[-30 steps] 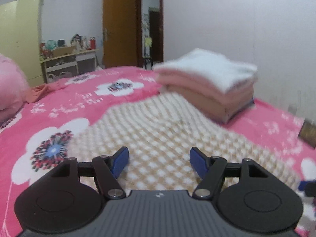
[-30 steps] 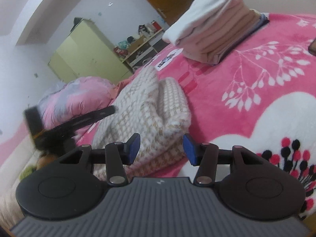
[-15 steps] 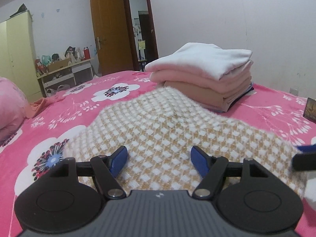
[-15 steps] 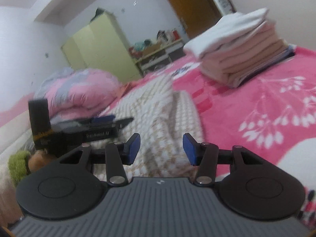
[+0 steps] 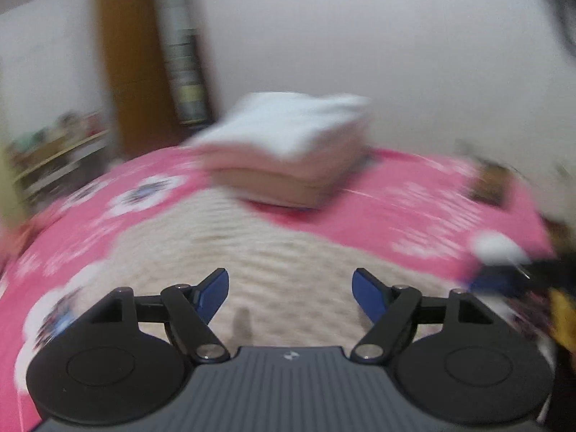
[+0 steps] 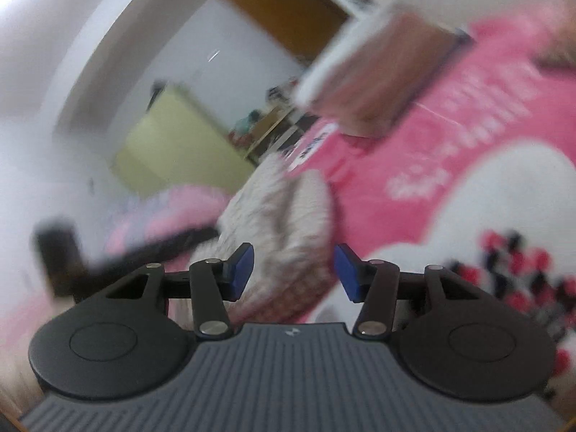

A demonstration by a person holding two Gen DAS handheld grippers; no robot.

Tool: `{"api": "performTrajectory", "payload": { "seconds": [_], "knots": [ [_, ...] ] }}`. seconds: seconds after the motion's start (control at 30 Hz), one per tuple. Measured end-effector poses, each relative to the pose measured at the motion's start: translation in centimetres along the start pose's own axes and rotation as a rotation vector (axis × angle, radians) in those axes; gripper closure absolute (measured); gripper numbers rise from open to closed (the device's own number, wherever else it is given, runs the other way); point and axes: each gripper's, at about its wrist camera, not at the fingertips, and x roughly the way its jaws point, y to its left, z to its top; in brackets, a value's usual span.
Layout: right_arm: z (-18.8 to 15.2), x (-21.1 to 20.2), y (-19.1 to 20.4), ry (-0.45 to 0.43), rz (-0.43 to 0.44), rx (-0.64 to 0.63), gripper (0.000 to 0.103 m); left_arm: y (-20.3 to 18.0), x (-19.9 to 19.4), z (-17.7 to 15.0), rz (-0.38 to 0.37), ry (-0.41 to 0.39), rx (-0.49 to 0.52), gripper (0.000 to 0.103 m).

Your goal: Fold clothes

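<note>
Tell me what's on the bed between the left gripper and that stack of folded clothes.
In the left wrist view, the checked beige garment lies spread between the open left gripper and the folded stack, with a strip of pink bedspread just before the stack.

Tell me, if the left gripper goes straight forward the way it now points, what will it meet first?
Probably the checked garment lying on the bed, just ahead of the open left gripper. The folded stack lies further on. The picture is blurred, so depth is uncertain.

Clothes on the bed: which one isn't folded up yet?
The checked beige and white sweater, spread loose on the pink blanket just ahead of the open left claw. The other clothes sit folded in a neat pile behind it.
</note>
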Motion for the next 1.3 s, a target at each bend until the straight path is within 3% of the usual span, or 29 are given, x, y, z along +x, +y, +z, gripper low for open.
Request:
{"api": "performTrajectory", "payload": {
  "seconds": [0.07, 0.13, 0.3, 0.4, 0.6, 0.9, 1.1, 1.3],
  "knots": [
    [0.4, -0.2, -2.7, -0.041, 0.057, 0.157, 0.060, -2.8, 0.4, -0.5, -0.015, 0.025, 0.119, 0.026],
    [0.4, -0.3, -4.1, -0.063, 0.085, 0.236, 0.065, -5.0, 1.1, -1.4, 0.000, 0.056, 0.224, 0.027],
    [0.2, -0.7, -4.1, -0.066, 0.105, 0.235, 0.065, -7.9, 2.1, -3.5, 0.127, 0.077, 0.416, 0.036],
    [0.4, -0.4, -3.8, -0.051, 0.098, 0.242, 0.064, -7.2, 1.6, -3.7, 0.128, 0.067, 0.372, 0.039],
    [2.5, 1.8, -3.3, 0.026, 0.114, 0.244, 0.063, -6.7, 0.8, -4.4, 0.168, 0.075, 0.406, 0.039],
    [2.2, 4.4, -0.2, 0.156, 0.068, 0.125, 0.062, -5.0, -1.3, -5.7, 0.199, 0.093, 0.374, 0.040],
    [1.4, 4.2, 0.9, 0.165, 0.044, 0.061, 0.062, -4.6, -2.5, -6.1, 0.224, 0.081, 0.401, 0.059],
    [0.5, 3.9, 2.6, 0.156, 0.003, -0.002, 0.064, -3.7, -3.6, -5.9, 0.222, 0.106, 0.383, 0.062]
  ]
}}
